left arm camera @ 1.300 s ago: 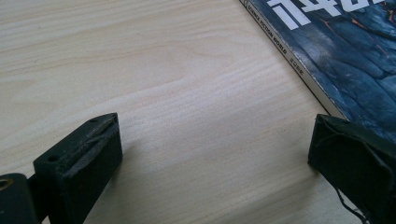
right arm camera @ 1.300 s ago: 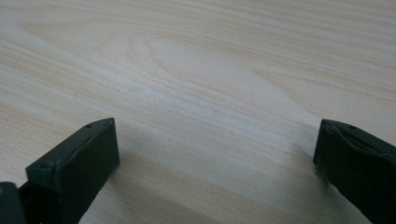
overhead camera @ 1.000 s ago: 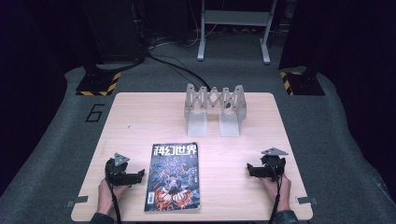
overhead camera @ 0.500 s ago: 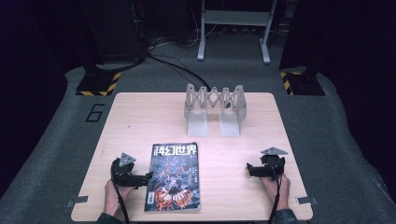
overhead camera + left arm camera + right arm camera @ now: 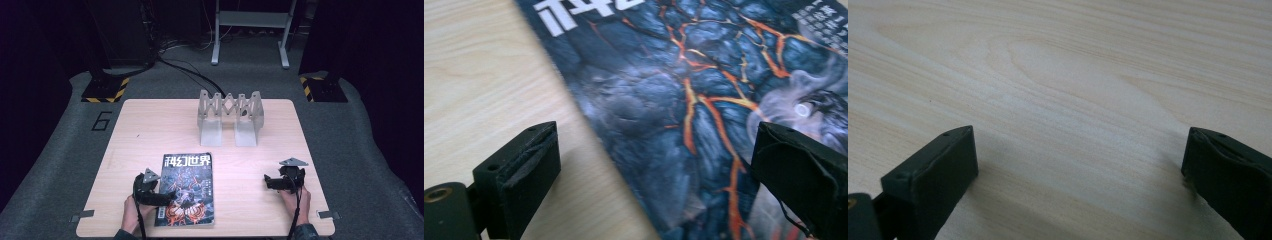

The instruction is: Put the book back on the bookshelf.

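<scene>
My left gripper (image 5: 159,194) sits at the left edge of the magazine (image 5: 187,187), jaws spread wide w/ nothing between the pads; they've just been closing a touch, but they're apart, not clamped. In the left gripper view one jaw is over bare wood and the other over the dark lava-pattern cover (image 5: 704,100), so I straddle the mag's edge. The magazine lies flat, cover up, near the front of the table, left of centre. To do this step well, I'd judge I need the lower jaw to slide under the edge rather than ride on top: keep the gripper low, nearly level w/ the wood, nudge in from the side, and close only once the pages are really between the pads. A flat mag is thin and floppy, so a bite too near the corner could take just the cover; aim mid-edge, and lift slowly. Further right, behind the magazine, a grey metal rack (image 5: 230,116) w/ zigzag dividers stands at the back of the table, well apart from it. My right gripper (image 5: 272,182) rests on the wood at front right, jaws apart too, only bare grain (image 5: 1063,90) ahead, free to pin the far side if the mag slides. The surface is a pale wood tabletop (image 5: 150,130), smooth, so slipping's likely. Around it: grey carpet marked w/ a 6 (image 5: 102,120), black-and-yellow striped bases (image 5: 102,90), cables, a metal stand behind; room is dark.
</scene>
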